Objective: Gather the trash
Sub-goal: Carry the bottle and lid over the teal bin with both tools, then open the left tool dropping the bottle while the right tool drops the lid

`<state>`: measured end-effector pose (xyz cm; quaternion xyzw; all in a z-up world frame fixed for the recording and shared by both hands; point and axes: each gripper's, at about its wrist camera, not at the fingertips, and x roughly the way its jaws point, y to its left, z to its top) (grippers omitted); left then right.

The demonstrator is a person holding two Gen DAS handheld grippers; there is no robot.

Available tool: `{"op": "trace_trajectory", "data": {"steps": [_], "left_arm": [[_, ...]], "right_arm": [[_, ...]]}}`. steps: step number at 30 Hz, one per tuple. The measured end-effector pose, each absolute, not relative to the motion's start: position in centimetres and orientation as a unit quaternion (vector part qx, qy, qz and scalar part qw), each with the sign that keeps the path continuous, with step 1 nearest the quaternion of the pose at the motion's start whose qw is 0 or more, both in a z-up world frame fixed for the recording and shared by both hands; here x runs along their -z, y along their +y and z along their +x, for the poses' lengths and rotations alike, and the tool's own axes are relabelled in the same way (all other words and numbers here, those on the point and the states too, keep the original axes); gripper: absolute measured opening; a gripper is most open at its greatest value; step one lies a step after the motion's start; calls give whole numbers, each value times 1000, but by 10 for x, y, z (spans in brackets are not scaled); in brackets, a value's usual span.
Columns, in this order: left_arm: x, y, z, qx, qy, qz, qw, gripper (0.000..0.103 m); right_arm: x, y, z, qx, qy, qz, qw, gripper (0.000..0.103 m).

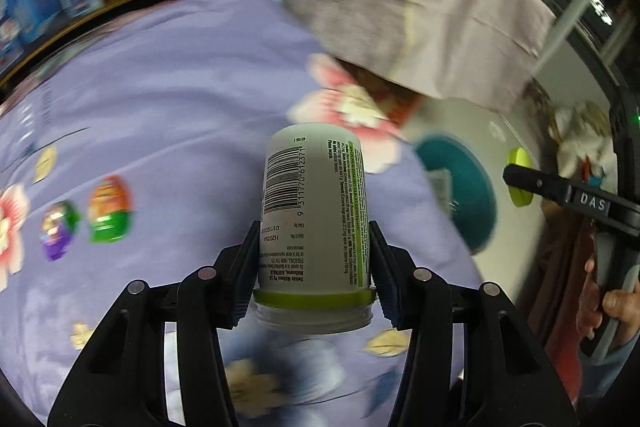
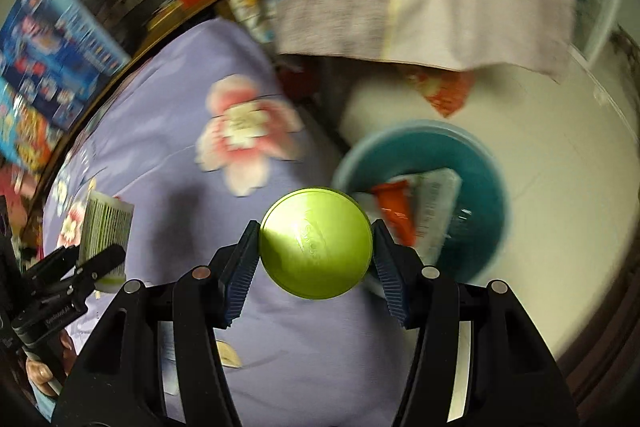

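**Bottle and lid held above the bedspread, near the teal bin**

Left gripper (image 1: 314,259) clamped on white bottle (image 1: 314,203), neck toward camera, over the purple floral bedspread (image 1: 160,99). Right gripper (image 2: 315,255) pinching green lid (image 2: 315,243) by its rim, just beside the teal bin (image 2: 476,163). Orange wrapper (image 2: 394,211) already inside the bin. Two snack packets (image 1: 110,211) lying on the bedspread, well apart from the bin.

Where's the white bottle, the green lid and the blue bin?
white bottle (image 1: 312,211): left wrist view, label beside barcode.
green lid (image 2: 316,243): right wrist view, middle of its top.
blue bin (image 2: 486,187): right wrist view, inner wall.
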<state>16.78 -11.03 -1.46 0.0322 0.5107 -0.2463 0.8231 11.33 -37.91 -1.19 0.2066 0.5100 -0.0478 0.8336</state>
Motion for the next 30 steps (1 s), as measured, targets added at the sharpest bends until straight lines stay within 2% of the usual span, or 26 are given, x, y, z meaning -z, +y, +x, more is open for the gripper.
{"op": "trace_trajectory", "data": {"steps": [12,30], "left_arm": [[39,-242,144,309,541,91,777,52],[82,-344,136,347,578,139,726,52]], "right_arm": [[46,-473,76,70,507,269,816,54],[80,-535,55,92,516,322,789,54]]}}
